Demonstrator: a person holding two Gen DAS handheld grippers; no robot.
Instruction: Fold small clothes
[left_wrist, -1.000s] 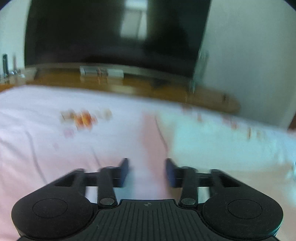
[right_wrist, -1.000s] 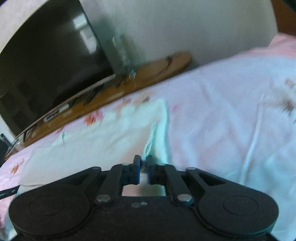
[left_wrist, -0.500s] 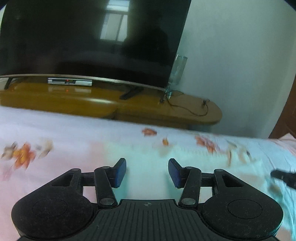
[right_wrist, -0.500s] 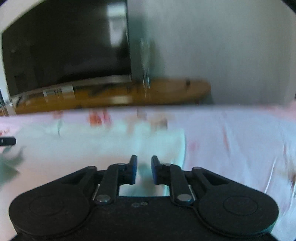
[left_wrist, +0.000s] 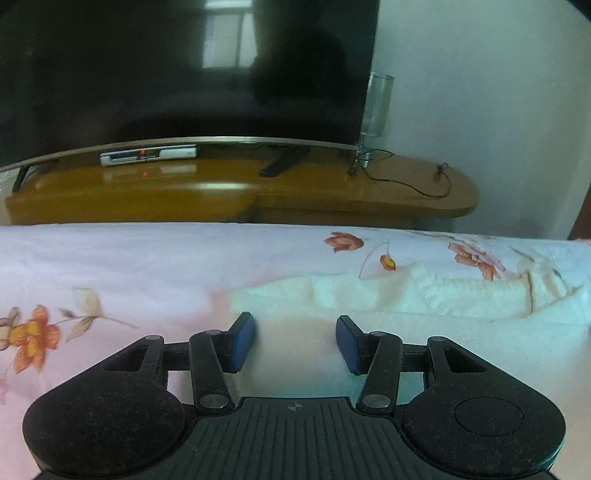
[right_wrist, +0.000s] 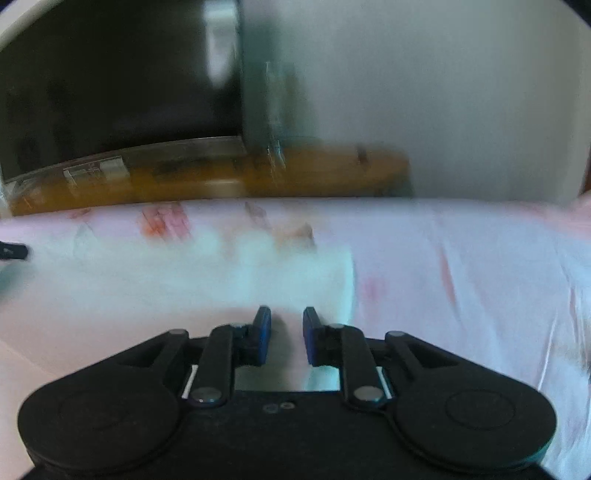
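1 white garment (left_wrist: 424, 317) lies on 1 floral bedsheet (left_wrist: 110, 266); left gripper (left_wrist: 295, 341) and right gripper (right_wrist: 286, 334), 2 in all, hover spread, empty.

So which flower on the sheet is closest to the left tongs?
The big orange flower at the far left edge, just left of the left tongs. The other orange flowers lie farther off, beyond the white garment.

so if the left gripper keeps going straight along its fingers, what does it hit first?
Probably the white garment: the left gripper, jaws open, points low across the floral bedsheet, and the cloth's raised fold lies just ahead. Depth is unclear; it may skim over toward the TV stand.
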